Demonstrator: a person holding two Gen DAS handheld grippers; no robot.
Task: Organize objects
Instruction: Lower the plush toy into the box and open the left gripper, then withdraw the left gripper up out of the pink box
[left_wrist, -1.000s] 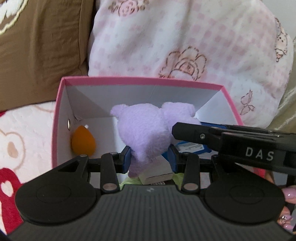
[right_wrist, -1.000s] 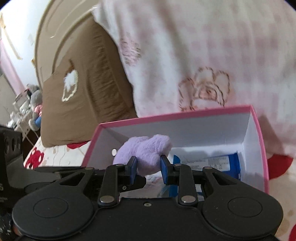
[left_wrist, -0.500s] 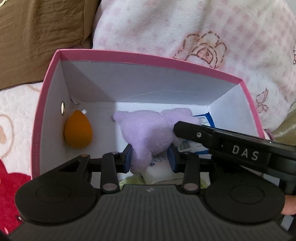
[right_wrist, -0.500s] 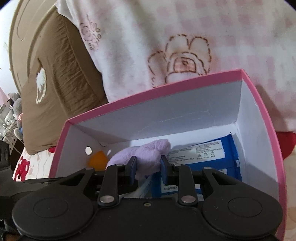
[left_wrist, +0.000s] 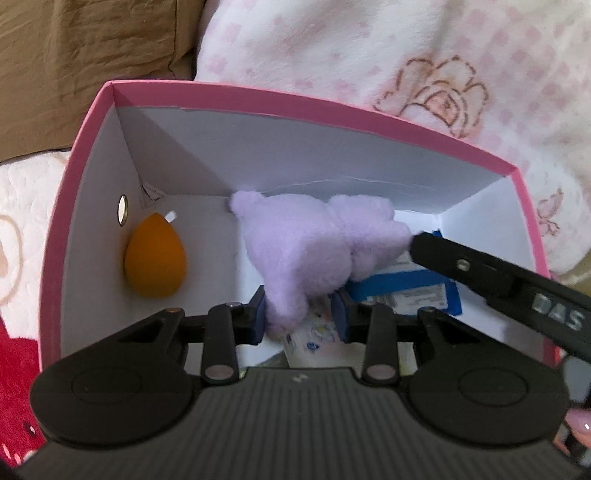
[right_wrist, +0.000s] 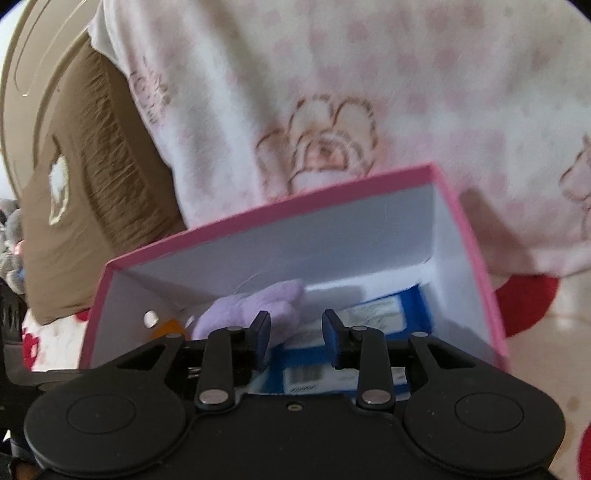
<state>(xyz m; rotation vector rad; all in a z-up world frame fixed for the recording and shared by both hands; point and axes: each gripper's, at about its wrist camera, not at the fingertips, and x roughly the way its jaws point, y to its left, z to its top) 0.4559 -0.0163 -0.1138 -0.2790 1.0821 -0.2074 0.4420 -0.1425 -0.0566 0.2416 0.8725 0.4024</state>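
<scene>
A purple plush toy (left_wrist: 306, 243) lies low inside the pink box (left_wrist: 295, 99), partly on a blue packet (left_wrist: 406, 291). My left gripper (left_wrist: 299, 314) reaches into the box with its jaws closing; the toy's lower end sits between its blue pads and meets both tips. In the right wrist view, my right gripper (right_wrist: 295, 328) hangs over the box's near side with its jaws opening. The plush toy (right_wrist: 255, 306) lies by its left pad, clear of the right pad. One of the right gripper's fingers (left_wrist: 480, 269) crosses the left wrist view, its tip at the toy's side.
An orange egg-shaped sponge (left_wrist: 155, 258) rests by the box's left wall, and a small white packet (left_wrist: 314, 332) lies under my left pads. A brown pillow (left_wrist: 85, 55) and a pink-checked fleece blanket (left_wrist: 369, 48) press against the box's far side. A fingertip (left_wrist: 580, 428) shows at the right.
Both grippers sank into the pink box with the plush toy, which now lies low near the floor. The right gripper's pads have parted from the toy.
</scene>
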